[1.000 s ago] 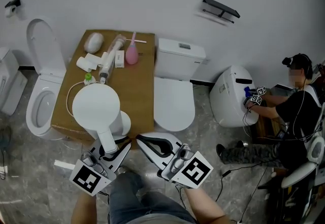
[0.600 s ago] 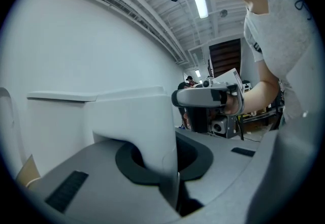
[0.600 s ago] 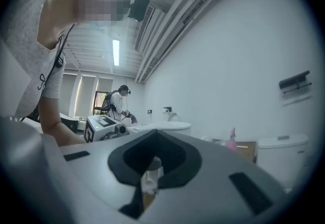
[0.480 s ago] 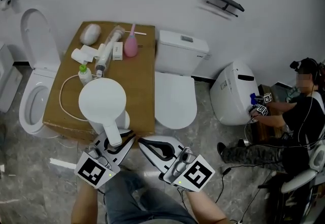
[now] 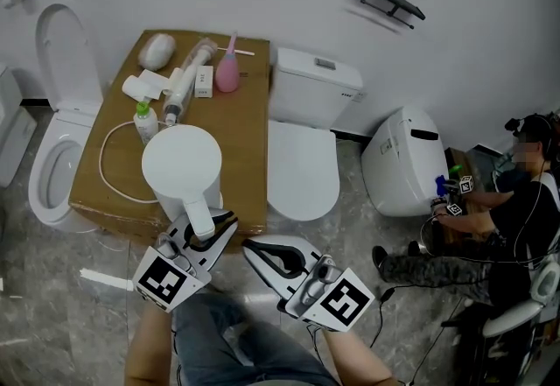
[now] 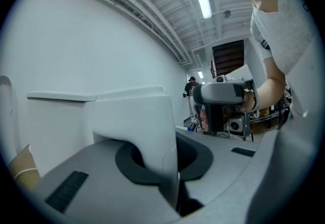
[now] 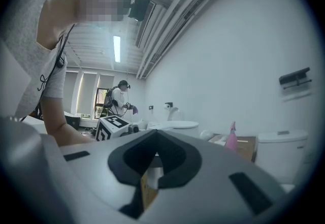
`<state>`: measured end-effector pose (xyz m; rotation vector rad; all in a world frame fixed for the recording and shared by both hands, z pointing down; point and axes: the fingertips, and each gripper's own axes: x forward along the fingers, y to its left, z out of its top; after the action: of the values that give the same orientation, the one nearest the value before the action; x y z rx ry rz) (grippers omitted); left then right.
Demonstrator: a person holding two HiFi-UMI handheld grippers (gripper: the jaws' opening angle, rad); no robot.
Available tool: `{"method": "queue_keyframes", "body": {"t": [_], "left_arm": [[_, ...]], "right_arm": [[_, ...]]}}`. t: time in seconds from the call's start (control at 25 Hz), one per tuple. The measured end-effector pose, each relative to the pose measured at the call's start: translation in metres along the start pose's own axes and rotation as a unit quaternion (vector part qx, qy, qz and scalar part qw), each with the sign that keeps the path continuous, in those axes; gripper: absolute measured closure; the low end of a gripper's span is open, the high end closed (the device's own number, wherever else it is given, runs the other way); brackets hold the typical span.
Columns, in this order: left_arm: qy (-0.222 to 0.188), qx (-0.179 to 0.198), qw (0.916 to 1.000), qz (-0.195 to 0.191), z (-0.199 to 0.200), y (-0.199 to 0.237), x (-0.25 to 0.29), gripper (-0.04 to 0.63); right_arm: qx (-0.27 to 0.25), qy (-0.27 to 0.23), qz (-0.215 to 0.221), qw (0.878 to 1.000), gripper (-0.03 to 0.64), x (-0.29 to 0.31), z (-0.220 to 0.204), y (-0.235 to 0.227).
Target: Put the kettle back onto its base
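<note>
A white kettle stands upright over the front edge of a cardboard box. My left gripper is shut on its handle; the handle fills the gap between the jaws in the left gripper view. A white cord loops across the box and runs under the kettle. The kettle hides the base, and I cannot tell whether it rests on it. To the right, off the box's front edge, my right gripper is shut and holds nothing; it points level toward the box.
The back of the box holds a pink squeeze bottle, a green-capped bottle and several white items. An open toilet stands left of the box, a shut one right. A seated person works at a tipped toilet.
The kettle has come down toward the box top with my left gripper still shut on its handle. My right gripper has sunk a little as well.
</note>
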<state>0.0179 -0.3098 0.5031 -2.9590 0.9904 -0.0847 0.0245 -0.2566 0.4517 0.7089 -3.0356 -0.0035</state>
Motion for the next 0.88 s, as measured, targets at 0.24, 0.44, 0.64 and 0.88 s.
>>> {"method": "queue_keyframes", "body": {"t": [0.24, 0.44, 0.64, 0.88], "left_arm": [[0.002, -0.012, 0.9999, -0.002, -0.006, 0.005, 0.010, 0.558], [0.001, 0.006, 0.9999, -0.008, -0.011, 0.000, 0.015, 0.558], [-0.003, -0.019, 0.9998, -0.010, -0.009, 0.006, 0.012, 0.558], [-0.006, -0.012, 0.9998, -0.014, -0.010, 0.006, 0.010, 0.557]], "right_arm": [[-0.003, 0.004, 0.003, 1.000, 0.609, 0.000, -0.003, 0.000], [-0.003, 0.006, 0.003, 1.000, 0.609, 0.001, -0.001, 0.001], [0.000, 0.007, 0.005, 1.000, 0.609, 0.002, 0.000, 0.004], [0.002, 0.008, 0.009, 1.000, 0.609, 0.005, 0.004, 0.006]]}}
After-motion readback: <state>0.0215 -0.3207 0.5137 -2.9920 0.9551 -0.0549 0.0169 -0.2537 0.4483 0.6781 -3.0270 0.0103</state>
